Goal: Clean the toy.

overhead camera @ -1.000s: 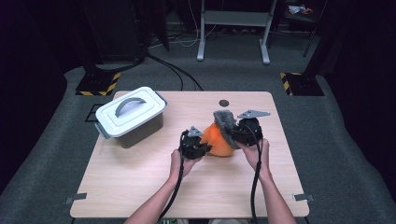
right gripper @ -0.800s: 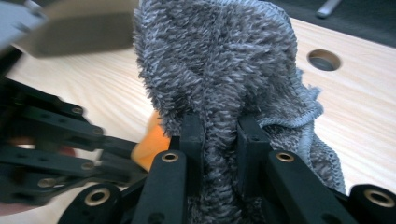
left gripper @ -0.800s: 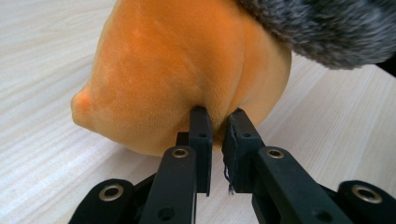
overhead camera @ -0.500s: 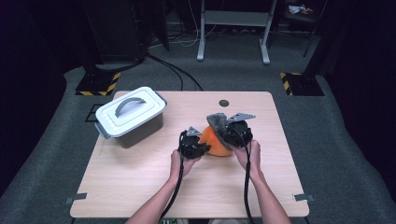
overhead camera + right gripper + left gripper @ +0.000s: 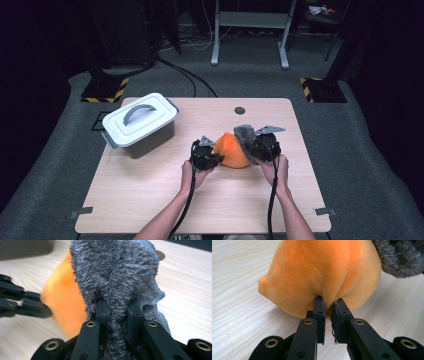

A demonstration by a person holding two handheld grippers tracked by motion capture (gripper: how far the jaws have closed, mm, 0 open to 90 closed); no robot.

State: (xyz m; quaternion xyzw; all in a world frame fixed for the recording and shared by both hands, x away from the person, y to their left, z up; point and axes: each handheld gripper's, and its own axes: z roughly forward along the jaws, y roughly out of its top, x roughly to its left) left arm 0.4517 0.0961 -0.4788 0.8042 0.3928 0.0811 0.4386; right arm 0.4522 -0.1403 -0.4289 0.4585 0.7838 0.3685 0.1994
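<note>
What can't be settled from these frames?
- Contents of the lidded bin: high view, the lid covers them.
- Grey cloth touching the orange plush: gripper views, contact line hidden.
- Left gripper: blurred in the right gripper view.

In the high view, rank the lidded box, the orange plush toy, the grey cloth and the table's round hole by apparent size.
1. Lidded box
2. Orange plush toy
3. Grey cloth, partly hidden by the right gripper, so unsure
4. Round hole
</note>
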